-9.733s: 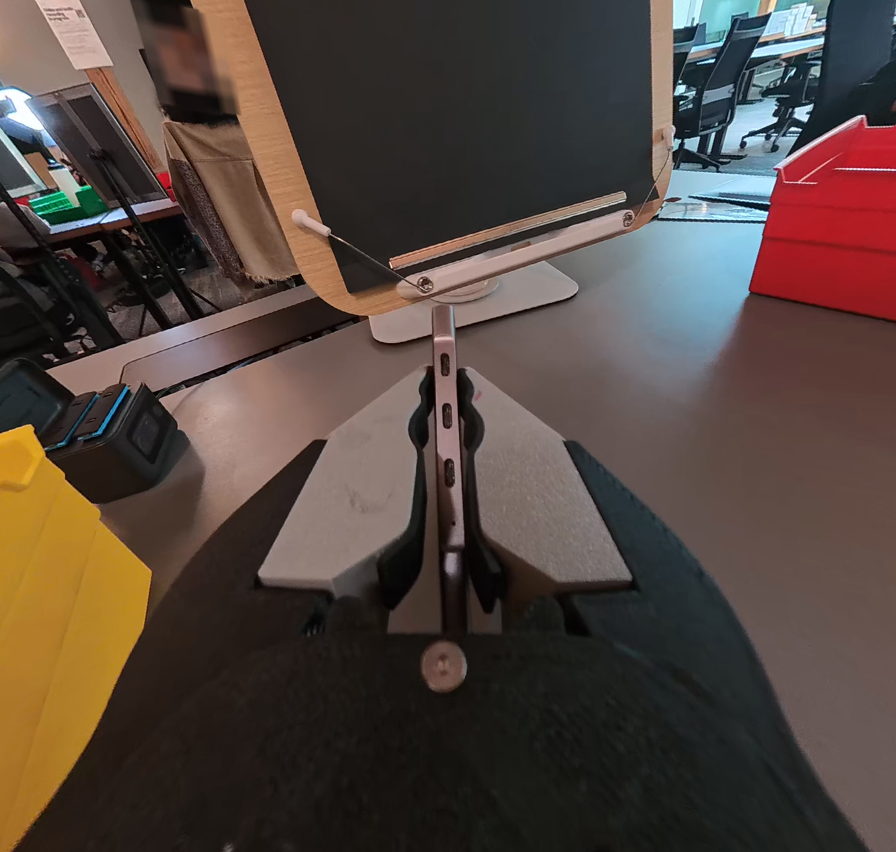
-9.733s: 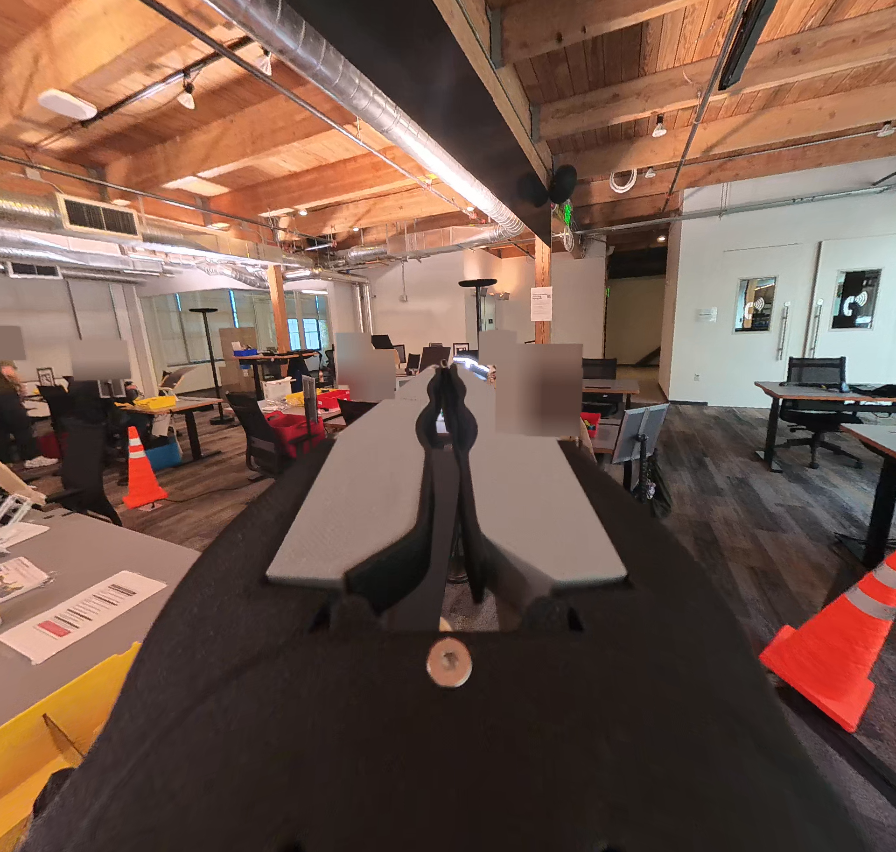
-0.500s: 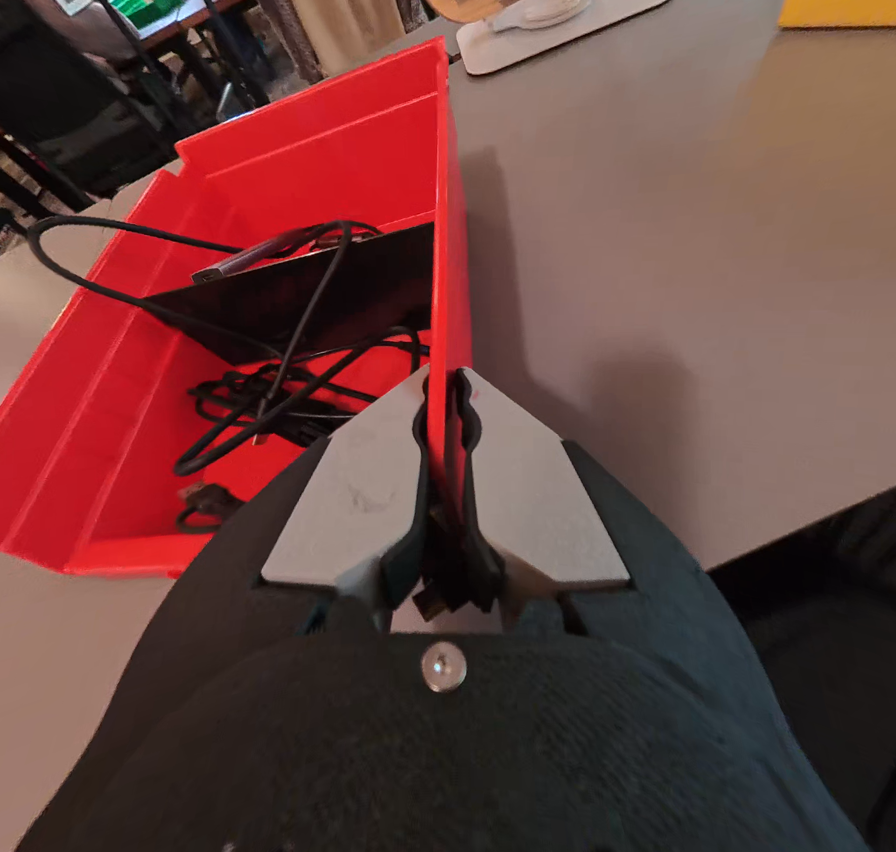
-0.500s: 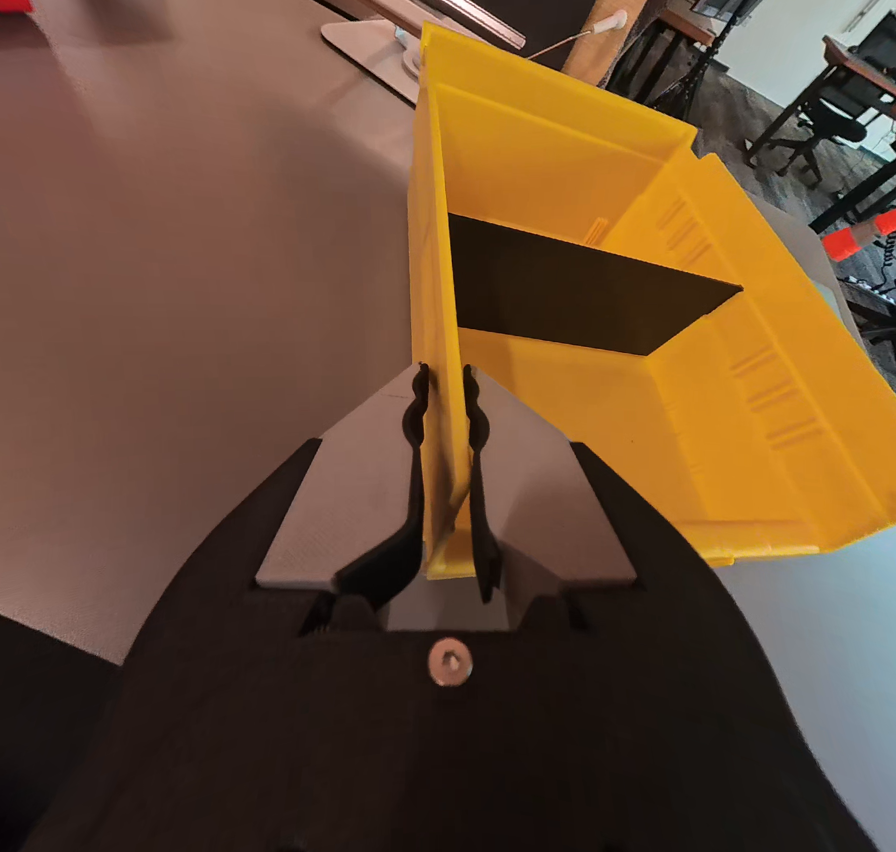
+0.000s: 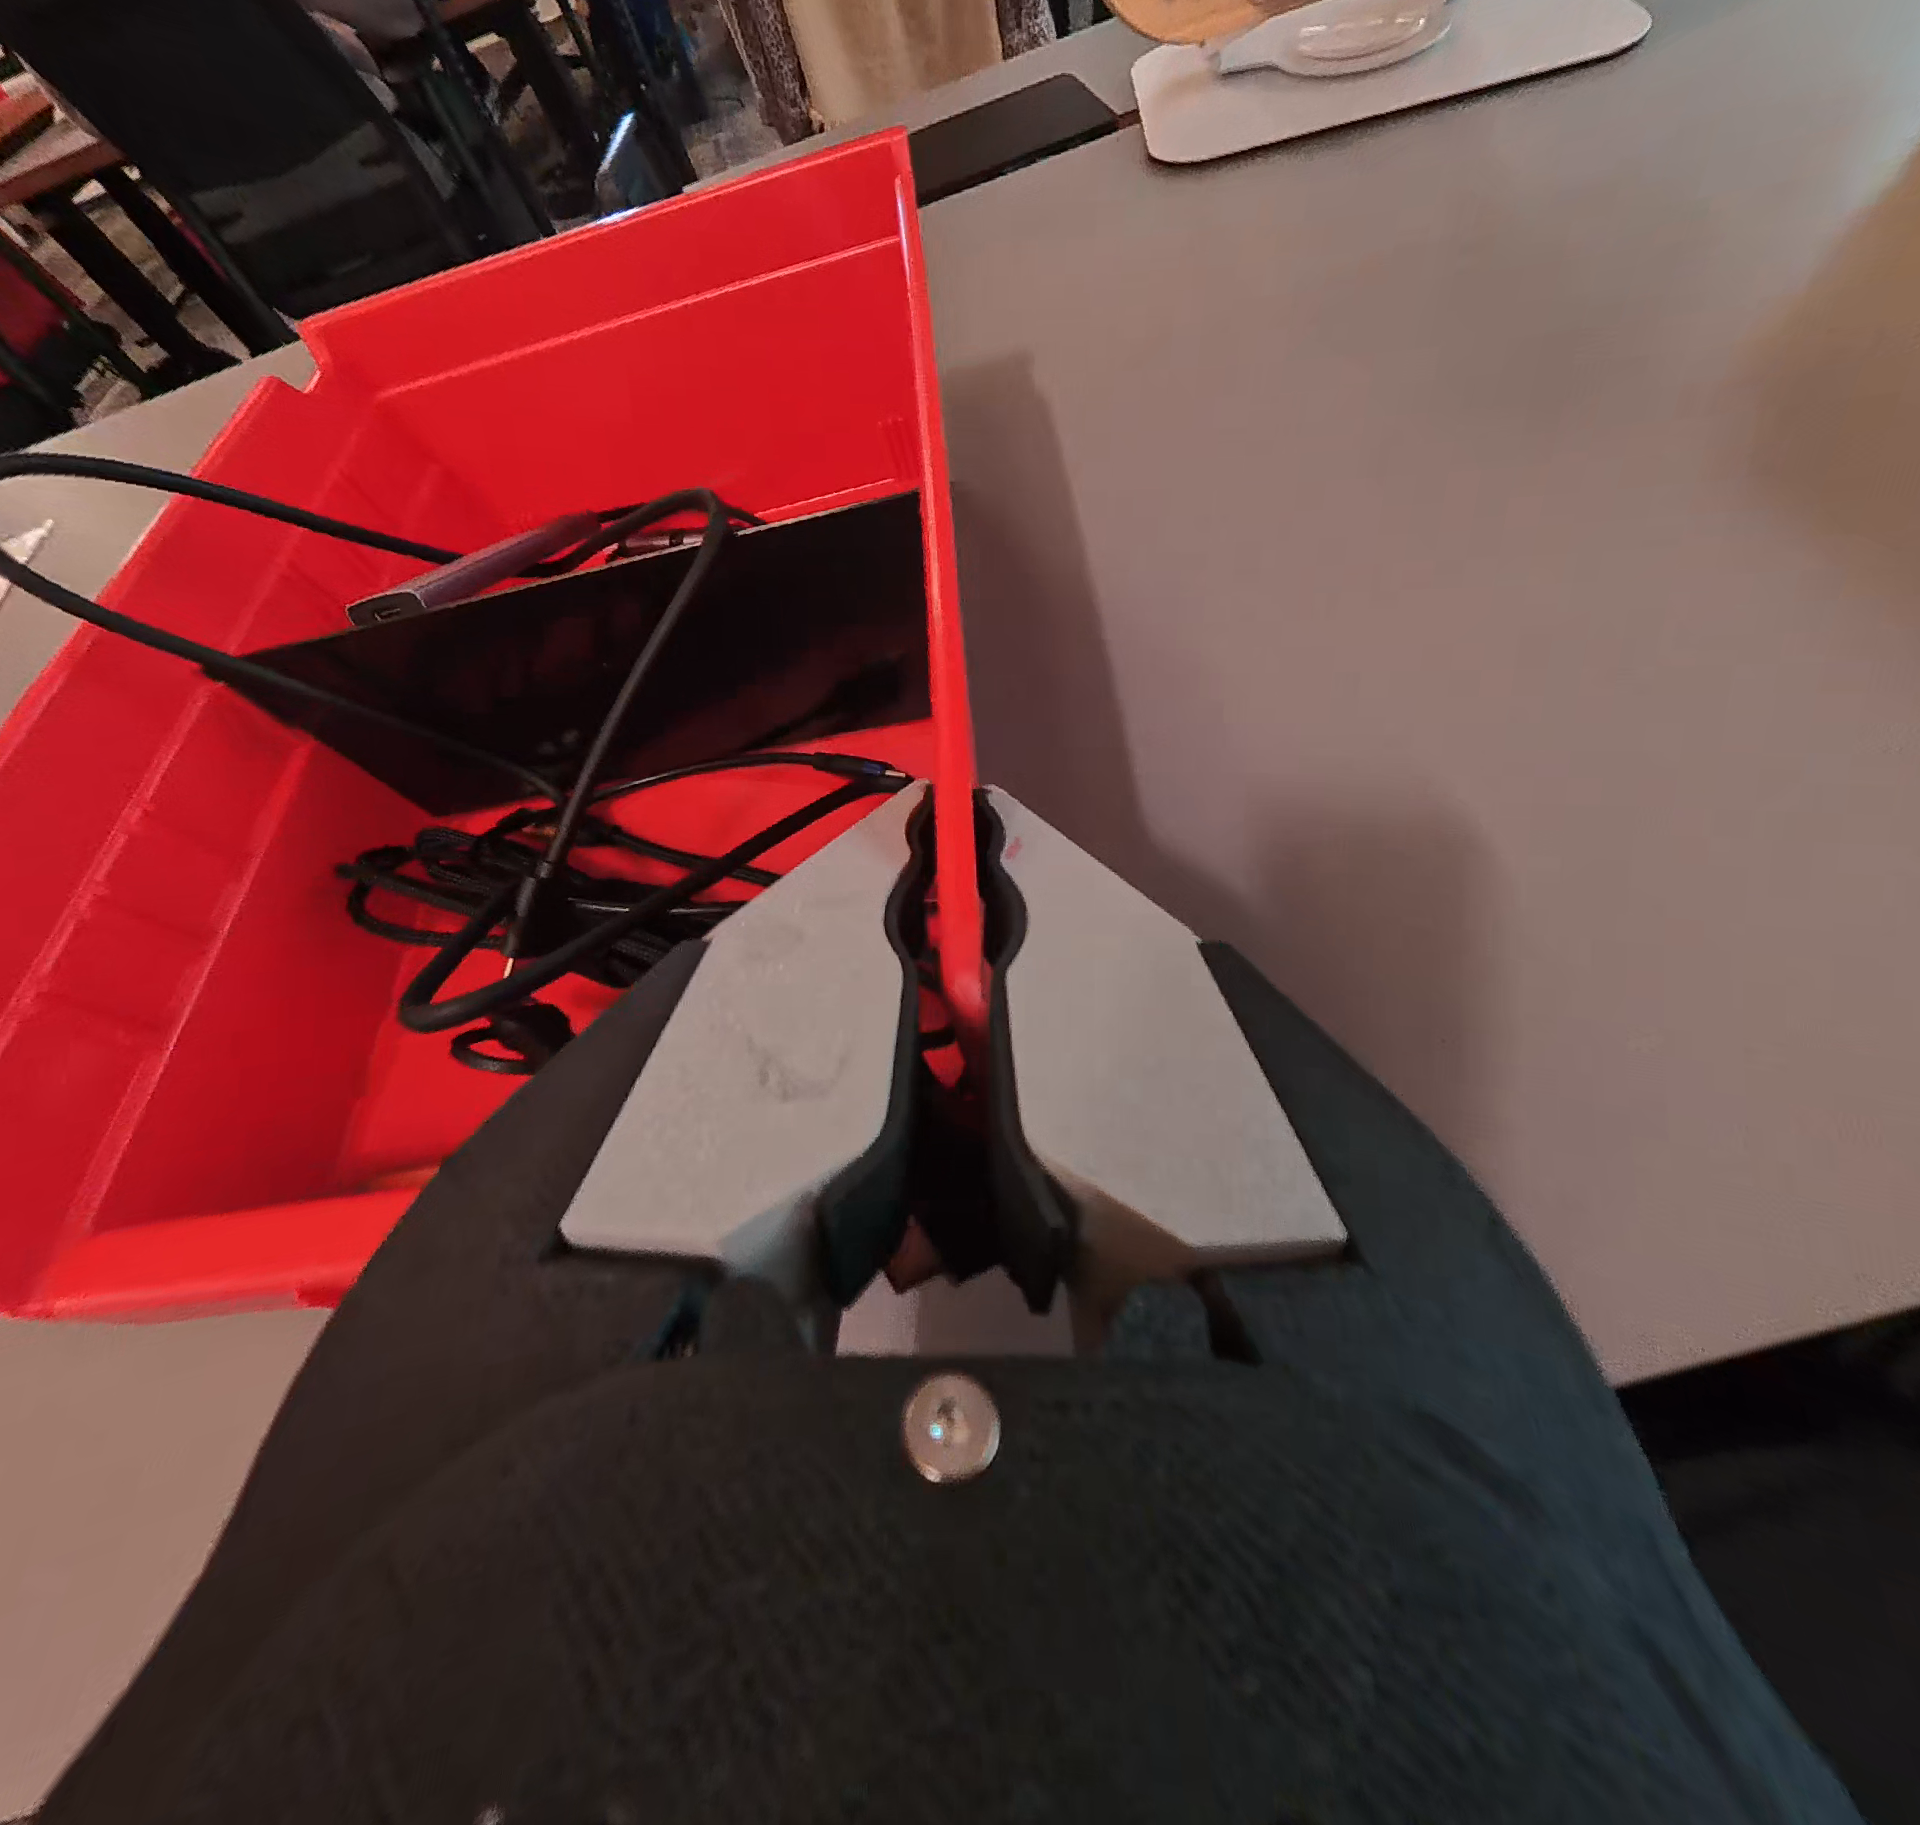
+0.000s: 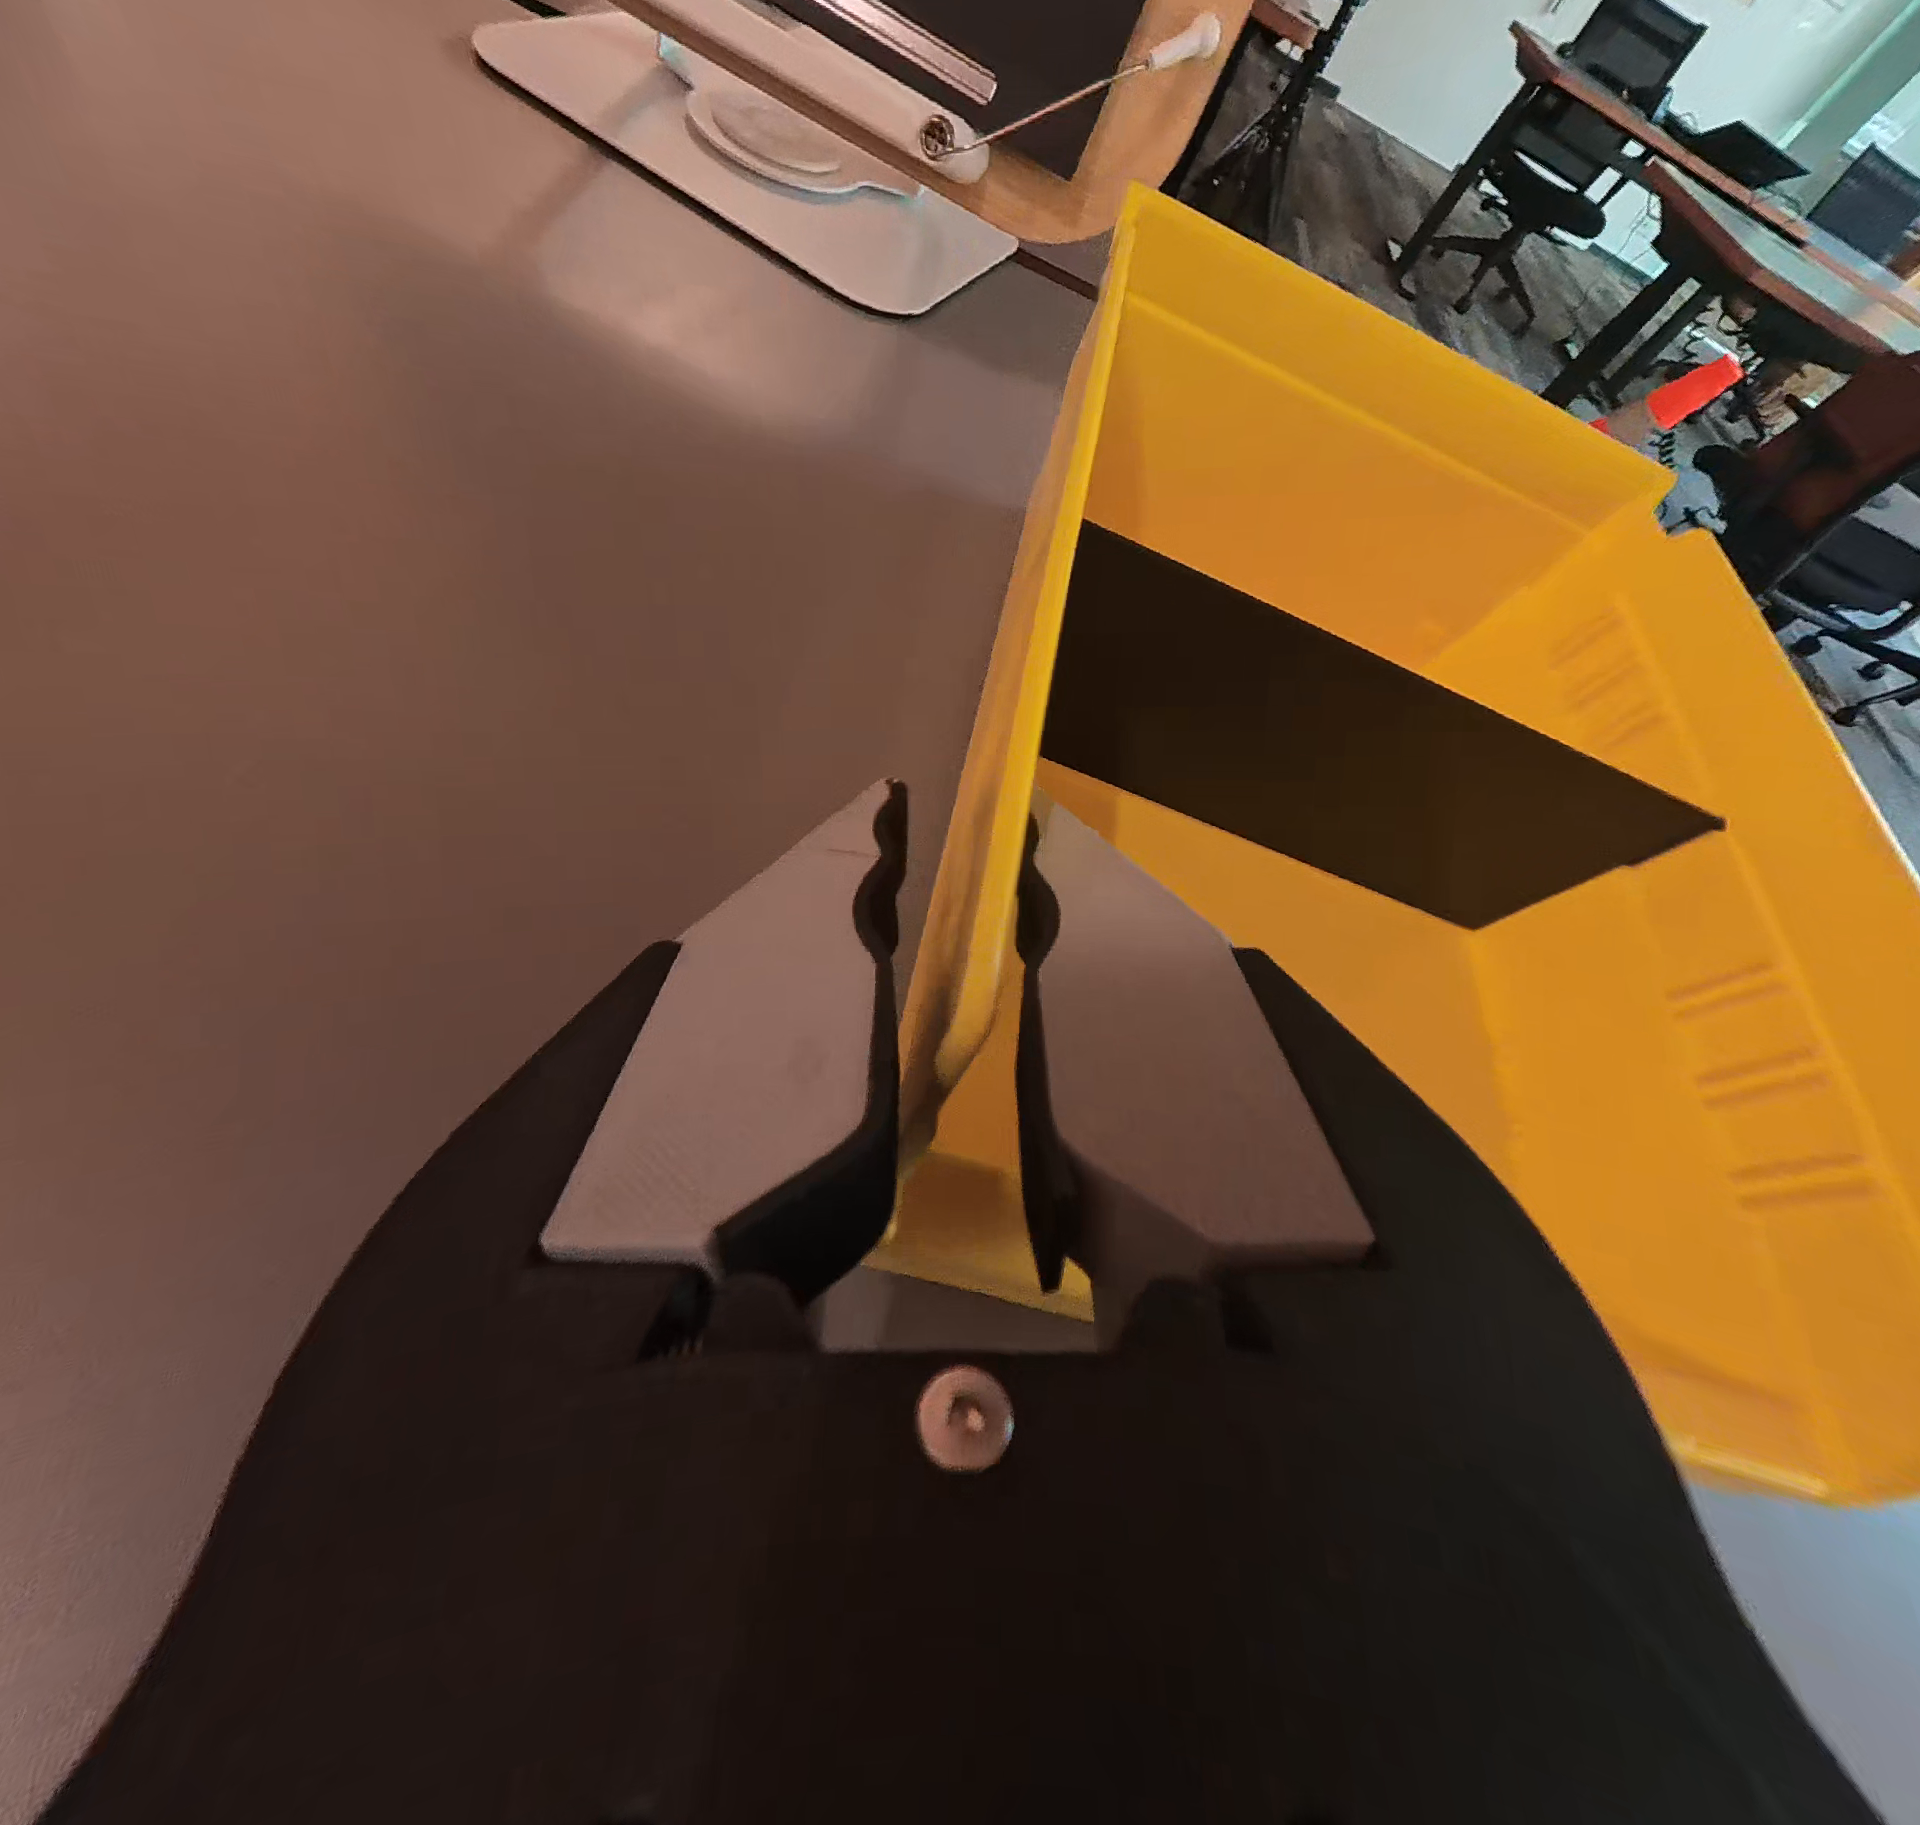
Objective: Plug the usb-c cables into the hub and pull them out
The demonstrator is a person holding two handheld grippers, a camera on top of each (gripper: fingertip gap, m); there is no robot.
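Observation:
A red bin [image 5: 644,341] stands on the grey table. It holds a grey hub [image 5: 468,580], a tangle of black usb-c cables [image 5: 540,892] and a black divider [image 5: 623,674]. One cable runs out over the bin's left wall. My left gripper [image 5: 951,809] is shut on the bin's right wall near its front corner. My right gripper [image 6: 961,809] is shut on the left wall of a yellow bin [image 6: 1351,445], which looks tilted. That bin holds only a black divider [image 6: 1351,767].
A dark board on a white stand base [image 5: 1392,61] stands at the back of the table and also shows in the right wrist view [image 6: 748,134]. The table's front edge [image 5: 1714,1339] is close on the right. Desks, chairs and an orange cone [image 6: 1694,393] stand beyond. About 45 centimeters separates my left fingertips from my right.
9.7 s ago my left gripper held the hub upright and my right was shut in the air. Now the hub lies in the red bin and each gripper holds a bin wall. The yellow bin has swung.

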